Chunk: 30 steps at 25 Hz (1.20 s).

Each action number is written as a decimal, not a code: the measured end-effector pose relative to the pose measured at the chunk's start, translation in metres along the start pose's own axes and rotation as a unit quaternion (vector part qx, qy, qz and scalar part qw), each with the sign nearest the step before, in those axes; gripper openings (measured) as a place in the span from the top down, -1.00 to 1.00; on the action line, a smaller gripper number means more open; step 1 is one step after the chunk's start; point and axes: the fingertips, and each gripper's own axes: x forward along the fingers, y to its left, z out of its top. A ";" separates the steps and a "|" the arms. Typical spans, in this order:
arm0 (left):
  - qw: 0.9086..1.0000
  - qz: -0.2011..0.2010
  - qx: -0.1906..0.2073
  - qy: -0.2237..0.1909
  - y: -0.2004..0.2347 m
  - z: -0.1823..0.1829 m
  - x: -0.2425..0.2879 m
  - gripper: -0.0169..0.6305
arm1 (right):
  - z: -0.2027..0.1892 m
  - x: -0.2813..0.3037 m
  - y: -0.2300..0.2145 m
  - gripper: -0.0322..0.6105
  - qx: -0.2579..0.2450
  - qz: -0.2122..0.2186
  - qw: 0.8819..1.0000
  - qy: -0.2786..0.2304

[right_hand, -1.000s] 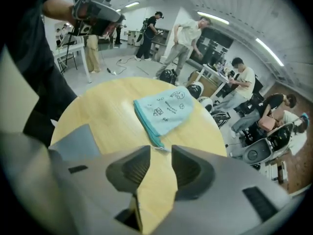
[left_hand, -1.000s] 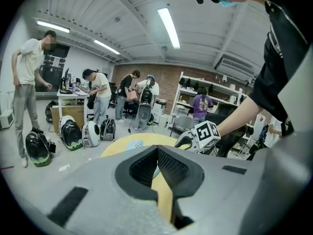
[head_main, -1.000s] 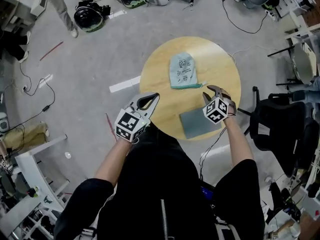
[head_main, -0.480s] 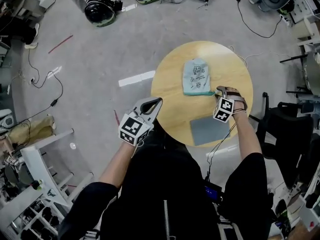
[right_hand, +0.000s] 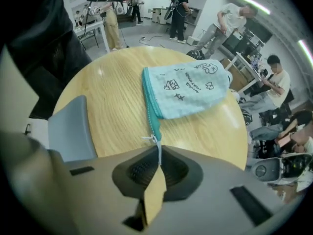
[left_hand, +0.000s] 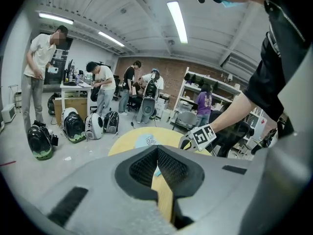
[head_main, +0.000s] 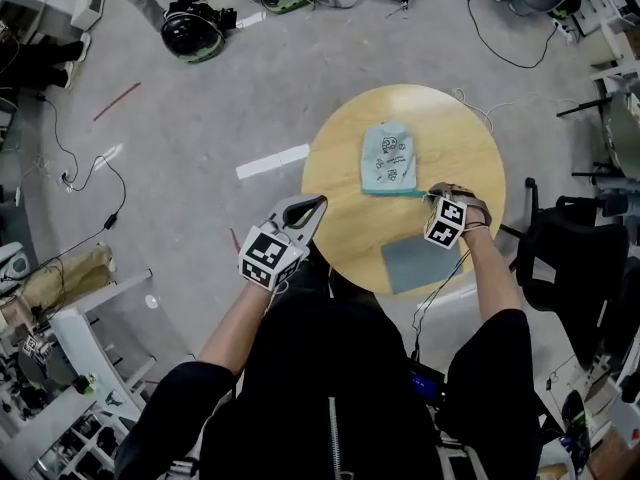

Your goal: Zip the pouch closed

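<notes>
left gripper (head_main: 316,201): pressed together, empty, table (head_main: 350,233) edge | right gripper (head_main: 436,190): closing on zipper pull (right_hand: 156,142)

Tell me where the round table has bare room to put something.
Bare table lies left of the pouch, out to the rim, and between pouch and right rim. The near right is crowded: the right gripper, its jaws closing on the zipper pull, and the grey mat.
</notes>
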 end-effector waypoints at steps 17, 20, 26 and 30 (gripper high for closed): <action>0.995 -0.082 0.052 -0.022 -0.036 0.047 0.030 0.93 | 0.062 -0.115 0.015 0.87 0.328 0.065 0.924 -0.185; 0.993 -0.095 0.064 -0.029 -0.045 0.052 0.035 0.93 | 0.065 -0.133 0.015 0.87 0.337 0.053 0.918 -0.201; 0.986 -0.136 0.093 -0.038 -0.072 0.066 0.039 0.93 | 0.075 -0.179 0.010 0.87 0.363 0.027 0.902 -0.233; 0.979 -0.162 0.112 -0.043 -0.085 0.076 0.045 0.93 | 0.081 -0.196 0.006 0.87 0.374 0.004 0.895 -0.243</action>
